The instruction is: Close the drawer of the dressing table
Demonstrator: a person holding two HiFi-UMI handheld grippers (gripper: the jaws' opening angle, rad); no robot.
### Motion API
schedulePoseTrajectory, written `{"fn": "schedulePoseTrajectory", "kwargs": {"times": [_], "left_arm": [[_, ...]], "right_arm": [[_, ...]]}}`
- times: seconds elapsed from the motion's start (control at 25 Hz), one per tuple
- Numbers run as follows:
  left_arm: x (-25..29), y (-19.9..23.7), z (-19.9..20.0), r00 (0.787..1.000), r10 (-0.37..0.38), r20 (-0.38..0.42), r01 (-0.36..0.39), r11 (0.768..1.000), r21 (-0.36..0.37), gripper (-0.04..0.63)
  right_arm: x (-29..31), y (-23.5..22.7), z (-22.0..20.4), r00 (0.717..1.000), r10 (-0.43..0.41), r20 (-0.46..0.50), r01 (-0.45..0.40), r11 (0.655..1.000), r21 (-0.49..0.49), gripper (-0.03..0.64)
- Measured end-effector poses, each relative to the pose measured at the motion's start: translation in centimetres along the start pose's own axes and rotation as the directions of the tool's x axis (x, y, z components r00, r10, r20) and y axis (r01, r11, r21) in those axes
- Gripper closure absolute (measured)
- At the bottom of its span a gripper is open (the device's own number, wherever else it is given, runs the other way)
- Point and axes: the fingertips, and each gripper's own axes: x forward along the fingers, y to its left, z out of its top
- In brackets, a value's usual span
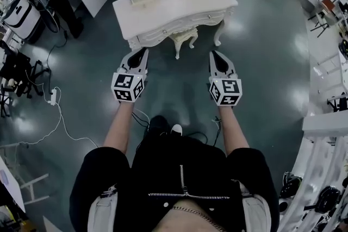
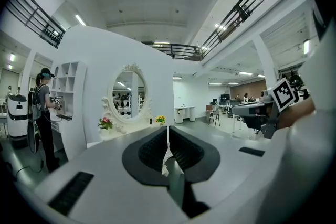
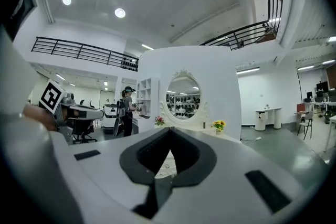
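**Grippers poised before the carved white dressing table (image 1: 185, 5) with its oval mirror**

A lopsided shove risked jamming the drawer, whose front I could not make out from there. The grey left gripper (image 1: 140, 52) and right gripper (image 1: 216, 55), jaws pressed together on nothing, hung well short of the table.

No readable text, brands or numbers in any view. Only black-and-white square marker patterns, no characters: on the left cube (image 1: 129, 87) of the left gripper (image 1: 143, 51) and the right cube (image 1: 225, 92) of the right gripper (image 1: 213, 54).
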Motion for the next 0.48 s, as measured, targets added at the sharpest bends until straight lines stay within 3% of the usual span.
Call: {"fn": "schedulePoseTrajectory", "kwargs": {"times": [0.48], "left_arm": [[5.2, 2.8, 0.4, 1.0, -0.001, 0.001, 0.001, 1.0, -0.009, 0.568]], "right_arm": [[5.3, -2.2, 0.0, 1.0, -0.004, 0.002, 0.004, 0.999, 0.048, 0.614]]}}
